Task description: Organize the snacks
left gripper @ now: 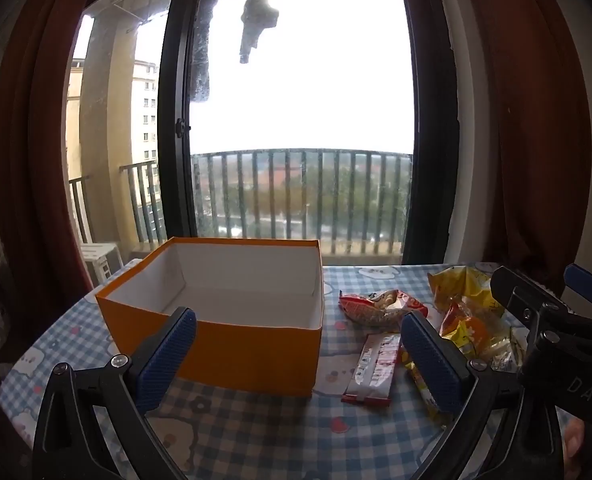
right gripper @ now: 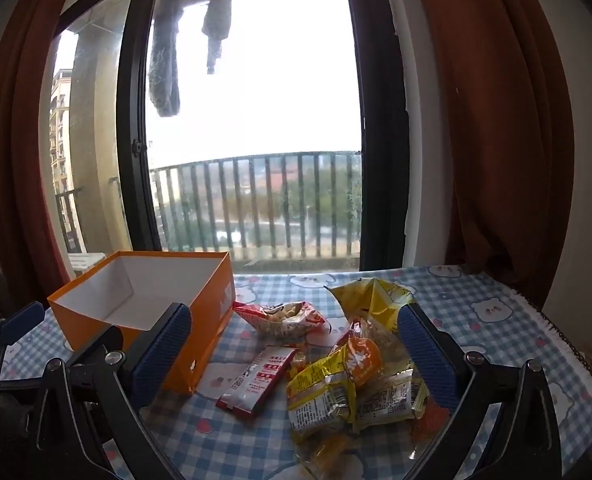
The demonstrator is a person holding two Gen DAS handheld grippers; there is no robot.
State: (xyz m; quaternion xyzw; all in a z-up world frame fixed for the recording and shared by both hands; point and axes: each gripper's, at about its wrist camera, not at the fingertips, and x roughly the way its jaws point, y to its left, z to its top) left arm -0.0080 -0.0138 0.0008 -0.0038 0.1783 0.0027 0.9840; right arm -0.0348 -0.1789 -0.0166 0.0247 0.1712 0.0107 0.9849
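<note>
An empty orange box (left gripper: 224, 344) with a white inside stands open on the checked tablecloth, also in the right wrist view (right gripper: 200, 344). Right of it lie a red-and-white flat packet (left gripper: 371, 368) (right gripper: 256, 380), a red snack bag (left gripper: 379, 306) (right gripper: 284, 316), and a heap of yellow and orange bags (left gripper: 467, 320) (right gripper: 351, 384). My left gripper (left gripper: 296, 356) is open and empty, in front of the box. My right gripper (right gripper: 296, 352) is open and empty, held over the snack heap; it also shows in the left wrist view (left gripper: 551, 304).
The table (right gripper: 495, 312) has a blue checked cloth with bear prints and stands against a balcony window with a railing. Red curtains (right gripper: 495, 120) hang on both sides. The table's right edge (right gripper: 567, 344) is near the snacks.
</note>
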